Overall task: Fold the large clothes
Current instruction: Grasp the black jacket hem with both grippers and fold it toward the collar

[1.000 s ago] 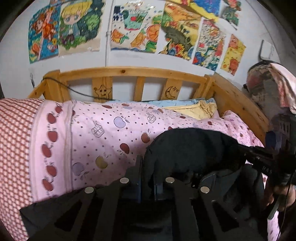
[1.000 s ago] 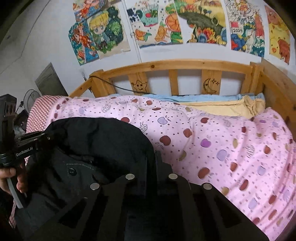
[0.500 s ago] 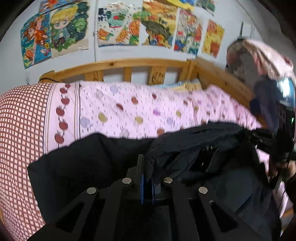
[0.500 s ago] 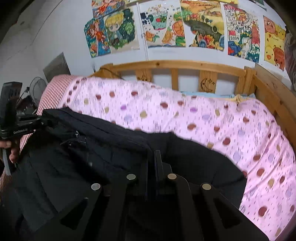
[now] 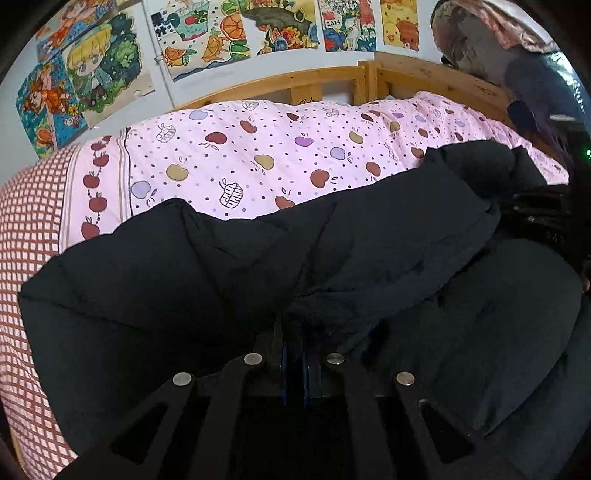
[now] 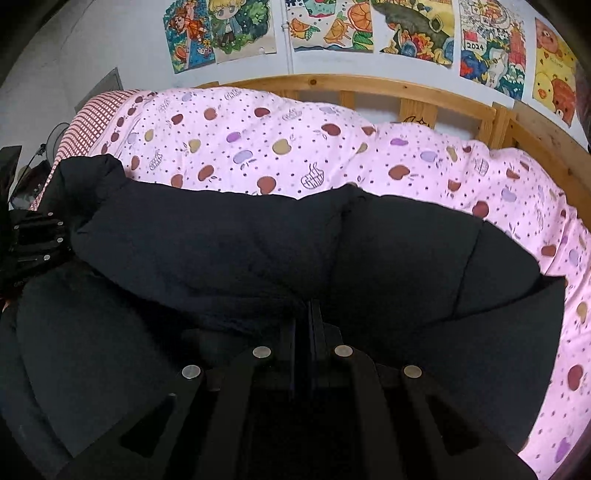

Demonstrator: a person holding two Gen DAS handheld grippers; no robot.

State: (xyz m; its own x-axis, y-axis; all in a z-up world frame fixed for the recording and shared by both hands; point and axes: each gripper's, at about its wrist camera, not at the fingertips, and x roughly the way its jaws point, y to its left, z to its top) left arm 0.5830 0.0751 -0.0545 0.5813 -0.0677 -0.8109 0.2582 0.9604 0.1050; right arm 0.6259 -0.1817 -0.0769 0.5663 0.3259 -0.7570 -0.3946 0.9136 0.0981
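Pink apple-print bedding [image 5: 280,155] covers a wooden-railed bed [image 6: 424,92], and on it lies the black padded jacket [image 5: 192,280], spread wide across the near half of the quilt. In the left wrist view the jacket fills the lower frame from the red-checked edge of the bedding [image 5: 26,229] on the left to the far right, with a thick fold of it rolled over along the middle and running up toward the right. The left gripper [image 5: 293,332] sits at the near edge of that fold; its jaws are drawn nearly together with black cloth pinched between them, the blue pads just showing at the inner faces. In the right wrist view the same jacket [image 6: 258,251] stretches from the left edge to the right, its folded upper layer bulging just ahead of the right gripper [image 6: 308,317]. Those jaws are also drawn close, with the jacket's edge caught between them. Each gripper shows in the other's view: the right one [image 5: 539,218] as a dark block at the jacket's right end, the left one [image 6: 37,236] at the jacket's left end. Beyond the quilt, colourful cartoon drawings [image 6: 406,26] are taped along the pale wall above the headboard rail. A patterned fabric bundle [image 5: 491,33] hangs at the upper right of the left view.
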